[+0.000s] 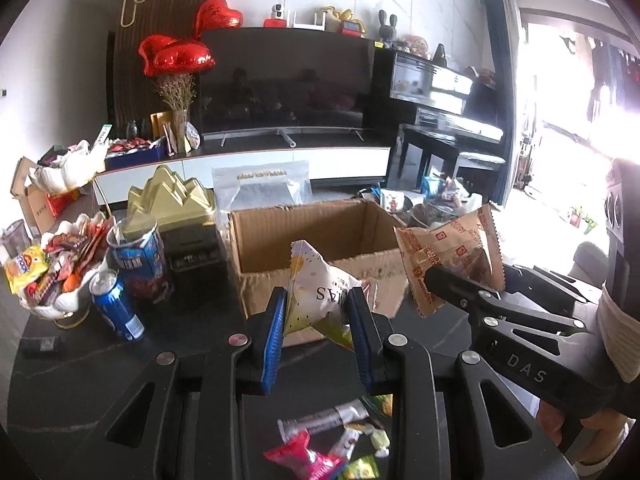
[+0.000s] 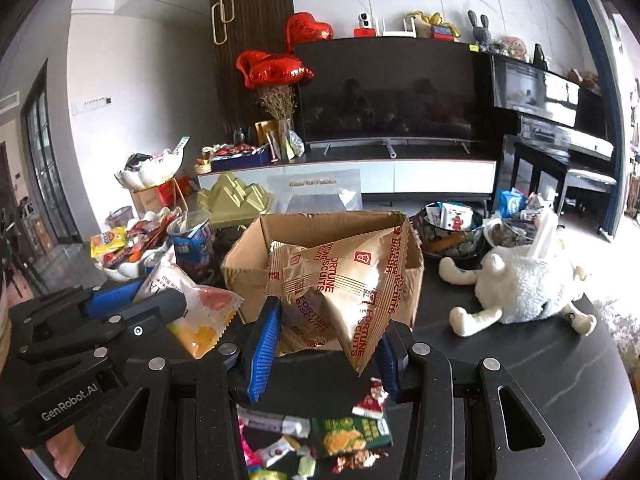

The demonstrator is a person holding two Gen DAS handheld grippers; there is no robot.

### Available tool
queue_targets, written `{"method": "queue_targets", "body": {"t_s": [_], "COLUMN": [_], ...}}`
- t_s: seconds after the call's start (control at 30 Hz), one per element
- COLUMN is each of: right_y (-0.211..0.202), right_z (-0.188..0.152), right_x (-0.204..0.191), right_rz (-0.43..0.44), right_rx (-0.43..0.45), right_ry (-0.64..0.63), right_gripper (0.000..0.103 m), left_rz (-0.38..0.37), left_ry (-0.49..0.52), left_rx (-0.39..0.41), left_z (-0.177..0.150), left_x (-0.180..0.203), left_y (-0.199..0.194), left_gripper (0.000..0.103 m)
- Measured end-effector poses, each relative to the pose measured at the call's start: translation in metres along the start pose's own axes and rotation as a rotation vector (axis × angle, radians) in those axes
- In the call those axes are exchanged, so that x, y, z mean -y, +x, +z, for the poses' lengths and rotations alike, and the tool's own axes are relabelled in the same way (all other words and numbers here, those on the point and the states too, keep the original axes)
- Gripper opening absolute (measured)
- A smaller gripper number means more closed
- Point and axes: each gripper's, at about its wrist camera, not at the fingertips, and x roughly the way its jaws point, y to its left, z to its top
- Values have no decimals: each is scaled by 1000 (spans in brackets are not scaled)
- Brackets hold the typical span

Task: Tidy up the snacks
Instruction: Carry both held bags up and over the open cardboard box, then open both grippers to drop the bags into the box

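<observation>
My left gripper is shut on a white snack packet with dots, held above the dark table in front of an open cardboard box. My right gripper is shut on a brown Fortune Biscuits packet, held just before the same box. The right gripper and its brown packet show at the right of the left wrist view. The left gripper with the white packet shows at the left of the right wrist view. Loose snacks lie on the table below the grippers.
A white bowl of snacks, a blue can and a blue tub stand at the left. A gold box stands behind. A white plush toy and a dark bowl of snacks sit at the right.
</observation>
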Motion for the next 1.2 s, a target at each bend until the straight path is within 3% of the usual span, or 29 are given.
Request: {"method": "queue_targets", "body": {"t_s": [0.77, 0.87, 0.93, 0.97, 1.0, 1.07, 1.2], "right_y": [103, 114, 119, 121, 121, 117, 106], "right_z": [51, 55, 57, 57, 57, 56, 53], "right_x": [20, 23, 24, 24, 25, 27, 25], "right_rz": [-27, -39, -58, -76, -91, -113, -114], "right_rx": [-58, -63, -65, -72, -68, -48, -37], "right_ry": [-57, -57, -63, -73, -73, -65, -58], "right_gripper": [45, 45, 45, 47, 58, 70, 70], "left_rz": [31, 52, 65, 70, 74, 85, 97], "left_ry": [14, 6, 3, -1, -3, -3, -14], "left_rx": [-45, -51, -50, -49, -49, -50, -51], "left_z": [59, 64, 67, 67, 67, 64, 59], "left_x": [-33, -35, -37, -38, -38, -39, -39], "left_y": [105, 117, 121, 122, 121, 118, 107], "left_gripper": [31, 35, 46, 49, 54, 54, 57]}}
